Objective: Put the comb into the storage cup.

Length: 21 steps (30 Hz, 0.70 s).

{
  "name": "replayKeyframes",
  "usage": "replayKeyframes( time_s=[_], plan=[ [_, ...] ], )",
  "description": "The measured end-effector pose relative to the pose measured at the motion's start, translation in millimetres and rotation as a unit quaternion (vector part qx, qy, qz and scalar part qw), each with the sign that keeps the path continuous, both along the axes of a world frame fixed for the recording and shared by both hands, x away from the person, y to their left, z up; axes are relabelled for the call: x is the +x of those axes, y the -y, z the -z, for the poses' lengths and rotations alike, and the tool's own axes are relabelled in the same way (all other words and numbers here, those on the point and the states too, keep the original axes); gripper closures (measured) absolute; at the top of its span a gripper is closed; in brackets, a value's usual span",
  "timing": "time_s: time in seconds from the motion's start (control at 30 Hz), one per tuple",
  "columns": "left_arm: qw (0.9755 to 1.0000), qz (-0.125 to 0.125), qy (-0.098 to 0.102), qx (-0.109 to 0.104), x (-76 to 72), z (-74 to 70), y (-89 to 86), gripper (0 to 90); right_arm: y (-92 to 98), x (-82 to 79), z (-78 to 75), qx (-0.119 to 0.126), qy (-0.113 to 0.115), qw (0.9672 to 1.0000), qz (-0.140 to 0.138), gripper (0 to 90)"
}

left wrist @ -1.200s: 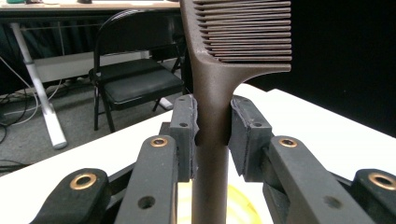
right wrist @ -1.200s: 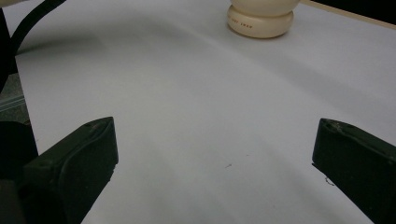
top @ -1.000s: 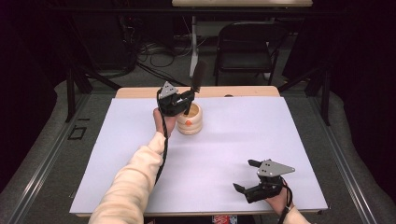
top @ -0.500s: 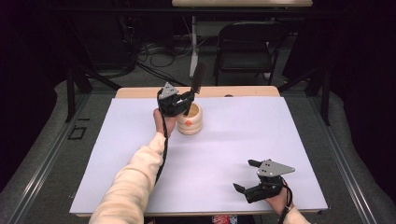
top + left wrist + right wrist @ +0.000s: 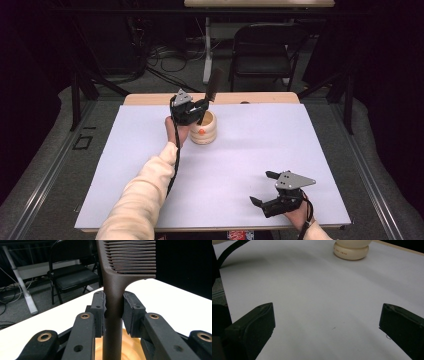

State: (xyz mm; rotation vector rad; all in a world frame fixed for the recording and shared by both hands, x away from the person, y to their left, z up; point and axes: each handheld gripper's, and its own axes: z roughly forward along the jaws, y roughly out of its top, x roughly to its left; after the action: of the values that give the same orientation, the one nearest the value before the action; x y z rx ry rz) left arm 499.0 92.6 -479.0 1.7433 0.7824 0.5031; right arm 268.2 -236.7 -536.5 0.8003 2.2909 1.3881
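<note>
We hold the brown comb (image 5: 113, 290) clenched upright in our left tongs (image 5: 200, 107) over the wooden cup (image 5: 205, 131); next, lower it in; right tongs (image 5: 263, 189) rest released.

— What do we have here?
— A dark brown comb (image 5: 113, 297), upright, teeth at the top, its handle dipping into our cream ribbed pot (image 5: 206, 132) near the desk's far edge.

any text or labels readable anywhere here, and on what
Small reddish-brown lettering on the lower ring of the cream holder: too small and blurred to read.
Orange mark on the holder's front in the high view: no letters can be made out.
Comb, both grippers: no text.
</note>
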Motion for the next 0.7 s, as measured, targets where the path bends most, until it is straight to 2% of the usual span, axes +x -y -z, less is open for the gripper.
replayKeyframes(
  time_s=[0.43, 0.7],
  plan=[
    [1.0000, 0.000, -0.006, 0.007, 0.6, 3.3, 1.1, 72.7, 0.1, -0.2, -0.1, 0.001, 0.000, 1.0000, 0.000, 0.0],
    [0.9998, -0.001, -0.010, 0.018, 1.0, 3.9, -0.1, 72.7, -0.1, -0.3, -0.1, 0.001, -0.001, 1.0000, 0.001, 0.0]
  ],
)
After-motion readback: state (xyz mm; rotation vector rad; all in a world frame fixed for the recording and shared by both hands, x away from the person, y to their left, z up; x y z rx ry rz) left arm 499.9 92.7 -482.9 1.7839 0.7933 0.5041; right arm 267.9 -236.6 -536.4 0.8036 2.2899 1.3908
